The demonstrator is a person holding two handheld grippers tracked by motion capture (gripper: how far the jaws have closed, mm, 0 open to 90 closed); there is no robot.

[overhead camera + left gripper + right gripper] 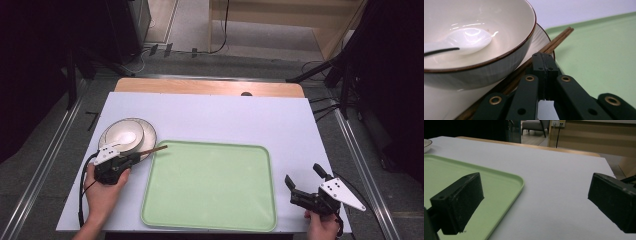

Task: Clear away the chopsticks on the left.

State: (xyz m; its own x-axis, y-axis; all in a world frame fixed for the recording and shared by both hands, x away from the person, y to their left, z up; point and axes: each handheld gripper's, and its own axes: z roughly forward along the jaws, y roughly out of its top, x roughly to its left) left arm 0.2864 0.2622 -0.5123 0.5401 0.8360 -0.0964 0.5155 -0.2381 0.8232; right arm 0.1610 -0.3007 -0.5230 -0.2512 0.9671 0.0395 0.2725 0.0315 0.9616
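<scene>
The left gripper (pixel 543 65) is keeping its fingers closed, nothing visibly gripped, beside the chopsticks (pixel 554 42) leaning on the plate (pixel 542 33), while the right gripper (pixel 534 202) is waiting wide open, empty.

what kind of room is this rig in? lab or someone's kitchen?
Most likely a lab or recording studio, not a kitchen. The table is a bare white sheet over a wooden top, dark stands flank it, cables run across the floor, and only a green tray and a bowl are laid out.
</scene>
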